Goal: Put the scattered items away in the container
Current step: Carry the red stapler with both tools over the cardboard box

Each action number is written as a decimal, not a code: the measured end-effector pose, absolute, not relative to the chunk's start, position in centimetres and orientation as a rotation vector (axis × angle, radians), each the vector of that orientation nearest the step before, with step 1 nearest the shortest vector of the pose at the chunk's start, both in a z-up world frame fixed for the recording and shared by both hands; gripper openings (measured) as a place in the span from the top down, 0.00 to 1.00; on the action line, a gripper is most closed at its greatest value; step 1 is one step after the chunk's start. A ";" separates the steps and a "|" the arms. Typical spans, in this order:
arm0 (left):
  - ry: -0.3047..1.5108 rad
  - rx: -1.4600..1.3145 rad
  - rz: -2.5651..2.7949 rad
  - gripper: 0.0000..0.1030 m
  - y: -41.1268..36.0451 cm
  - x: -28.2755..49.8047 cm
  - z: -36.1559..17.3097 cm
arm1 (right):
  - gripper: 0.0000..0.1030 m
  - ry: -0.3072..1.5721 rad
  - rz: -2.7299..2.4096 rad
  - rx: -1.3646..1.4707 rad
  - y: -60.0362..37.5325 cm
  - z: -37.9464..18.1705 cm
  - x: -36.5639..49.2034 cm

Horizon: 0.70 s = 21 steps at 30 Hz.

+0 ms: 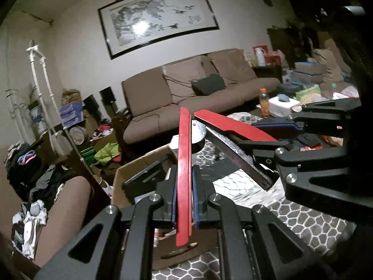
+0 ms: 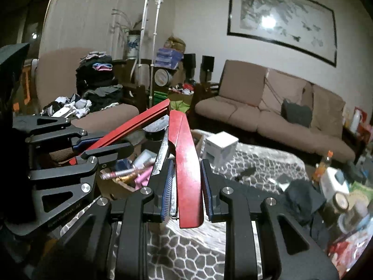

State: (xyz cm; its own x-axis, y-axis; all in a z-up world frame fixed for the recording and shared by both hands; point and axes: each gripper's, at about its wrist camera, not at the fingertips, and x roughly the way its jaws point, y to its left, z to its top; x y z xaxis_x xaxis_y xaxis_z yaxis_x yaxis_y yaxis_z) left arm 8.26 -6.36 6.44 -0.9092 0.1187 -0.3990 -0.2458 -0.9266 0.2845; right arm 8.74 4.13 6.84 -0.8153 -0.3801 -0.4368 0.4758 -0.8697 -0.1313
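Both jaws grip a red tool (image 1: 184,175) above the cardboard box (image 1: 130,175).

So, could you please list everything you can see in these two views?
red-handled tool: one, red handles with a silver blade, held up with one handle in each gripper
cardboard box: one, brown, below the tool, small items inside
white box: one, white, on the cloth
bottle: one, orange, far side of the table
patterned cloth: one, grey and white, covering the table
sofa: one, brown, against the wall
framed painting: one, black frame, above the sofa
left gripper: black, blue pads, shut on one handle
right gripper: black, blue pads, shut on the other handle
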 end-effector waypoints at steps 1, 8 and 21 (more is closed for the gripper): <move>0.483 -0.570 2.865 0.90 -6.8 8.1 6.6 | 0.78 0.338 -2.603 0.552 3.5 7.1 8.6; 0.366 -0.676 2.905 0.90 -10.7 4.9 6.1 | 0.78 0.392 -2.545 0.596 -1.2 7.0 5.0; 0.146 -1.084 2.808 0.90 -17.8 -5.6 -0.1 | 0.78 0.317 -2.348 0.959 -7.2 0.7 -7.1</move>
State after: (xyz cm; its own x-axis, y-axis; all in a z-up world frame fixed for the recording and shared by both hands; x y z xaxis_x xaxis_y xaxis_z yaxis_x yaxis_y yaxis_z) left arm -5.58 -17.80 -0.12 -0.7340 0.0847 -0.6739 -0.1542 -0.9871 0.0439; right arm -7.09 -7.18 0.68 -0.5756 -0.4223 -0.7002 0.5926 -0.8055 -0.0014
